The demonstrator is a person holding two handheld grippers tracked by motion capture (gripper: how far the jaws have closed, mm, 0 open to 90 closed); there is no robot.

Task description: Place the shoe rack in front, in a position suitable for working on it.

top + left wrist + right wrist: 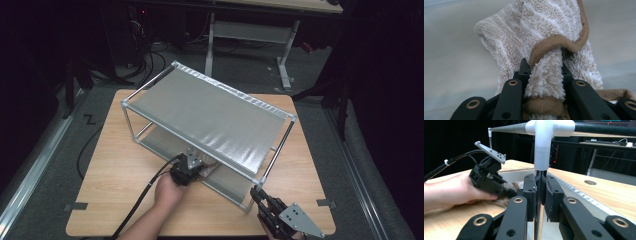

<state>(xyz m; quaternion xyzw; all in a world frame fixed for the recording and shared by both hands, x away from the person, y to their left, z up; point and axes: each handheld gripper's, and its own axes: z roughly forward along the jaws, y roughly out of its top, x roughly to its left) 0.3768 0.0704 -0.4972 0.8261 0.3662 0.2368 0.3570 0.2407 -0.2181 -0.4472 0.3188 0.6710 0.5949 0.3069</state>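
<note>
A two-tier metal rack [141,92] with silver fabric shelves stands on the wooden table [115,170]. My left gripper [201,168] reaches in over the lower shelf [159,140] from the front. It is shut on a fluffy beige-and-white towel [544,37] with brown trim, bunched between the jaws and lying on the grey shelf fabric. My right gripper [254,193] is shut on the rack's front right chrome post [538,225], just below its white corner joint [541,147]. The right gripper view also shows the left gripper [507,192] and the hand [451,191] holding it low by the shelf.
The upper shelf [210,115] hangs over the left gripper's fingers and the towel. Bare wood lies left of the rack and along the near edge. A desk frame [285,50] and cables [145,60] sit on the floor beyond the table.
</note>
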